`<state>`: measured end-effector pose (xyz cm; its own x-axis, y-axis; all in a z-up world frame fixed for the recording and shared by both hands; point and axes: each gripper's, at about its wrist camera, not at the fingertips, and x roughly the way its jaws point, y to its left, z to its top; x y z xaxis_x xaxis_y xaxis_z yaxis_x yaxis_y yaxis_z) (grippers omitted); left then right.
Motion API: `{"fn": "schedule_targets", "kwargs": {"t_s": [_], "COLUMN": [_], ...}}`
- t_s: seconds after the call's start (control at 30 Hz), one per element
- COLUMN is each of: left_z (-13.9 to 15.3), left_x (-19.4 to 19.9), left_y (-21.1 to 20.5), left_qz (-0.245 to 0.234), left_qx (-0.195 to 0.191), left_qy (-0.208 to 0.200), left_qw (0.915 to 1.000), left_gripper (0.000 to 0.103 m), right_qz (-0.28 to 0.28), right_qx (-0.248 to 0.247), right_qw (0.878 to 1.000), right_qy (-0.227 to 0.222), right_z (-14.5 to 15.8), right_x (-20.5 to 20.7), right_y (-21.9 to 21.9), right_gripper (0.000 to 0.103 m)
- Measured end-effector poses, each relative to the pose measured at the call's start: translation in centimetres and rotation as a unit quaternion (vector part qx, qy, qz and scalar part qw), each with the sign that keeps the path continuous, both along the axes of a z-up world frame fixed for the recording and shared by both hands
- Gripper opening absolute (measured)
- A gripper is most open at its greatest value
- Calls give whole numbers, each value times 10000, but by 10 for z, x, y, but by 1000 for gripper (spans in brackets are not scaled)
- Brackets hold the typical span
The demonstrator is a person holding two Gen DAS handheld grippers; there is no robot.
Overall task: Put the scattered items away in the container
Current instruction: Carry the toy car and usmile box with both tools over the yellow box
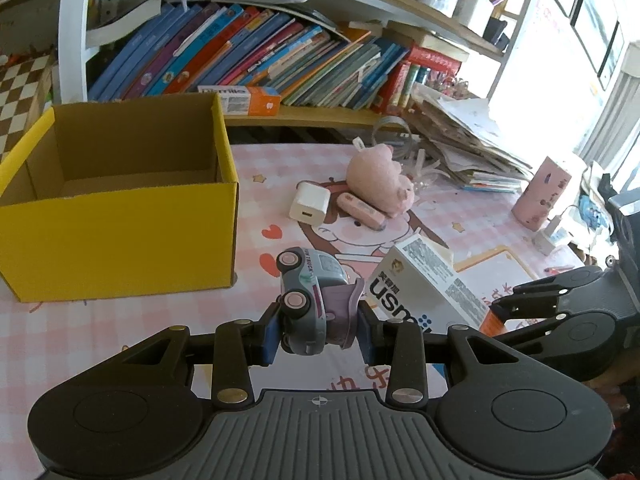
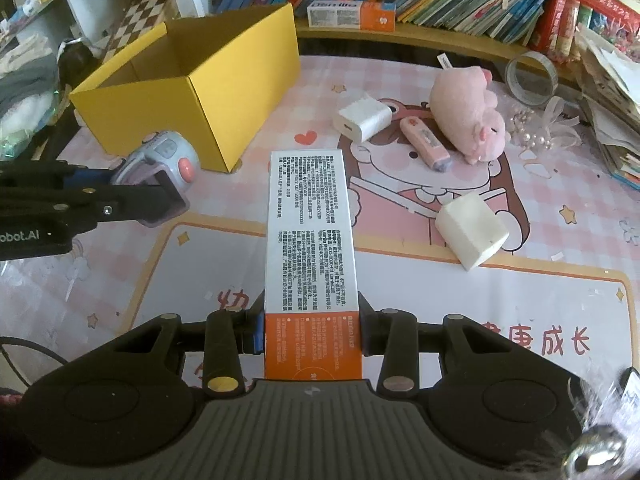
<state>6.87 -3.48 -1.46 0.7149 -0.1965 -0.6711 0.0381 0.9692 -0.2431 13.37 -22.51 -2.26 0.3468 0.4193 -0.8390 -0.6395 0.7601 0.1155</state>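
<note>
Your left claw clamps the toy truck and your right claw the long carton, both short of the yellow box; charger, plush pig and pink stick lie on the worktop

Daylight blows out the window at right; fisheye edges bend and darken.

the box hides its near end under the right gripper body, the truck hides its far side between blue pads, the carton floor is half hidden, and book titles blur.
</note>
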Motion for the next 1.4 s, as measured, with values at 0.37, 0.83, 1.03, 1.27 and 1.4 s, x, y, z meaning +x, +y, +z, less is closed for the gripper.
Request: {"fn": "schedule_targets", "kwargs": {"t_s": [0.37,0.83,1.03,1.27,1.4], "left_z": [10,21,25,26,26], "left_x": [-12,-38,-51,-65,-72], "left_y": [9,30,45,64,76], "left_qz": [-39,214,355,477,534], "left_qx": [-19,4,26,40,34], "left_qy": [-224,-425,-489,-516,-536], "left_qw": [9997,9989,9982,9975,9971], "left_gripper": [37,37,37,37,37], "right_qz": [-141,219,380,557,579], "right_qx": [101,305,371,412,413], "right_qw": [9998,9986,9977,9966,9964], "right_qy": [-132,-369,-415,-443,-461], "right_z": [13,34,38,39,40], "right_x": [-9,-30,-41,-55,-61], "right_y": [3,30,47,69,79], "right_gripper": [37,37,37,37,37]}}
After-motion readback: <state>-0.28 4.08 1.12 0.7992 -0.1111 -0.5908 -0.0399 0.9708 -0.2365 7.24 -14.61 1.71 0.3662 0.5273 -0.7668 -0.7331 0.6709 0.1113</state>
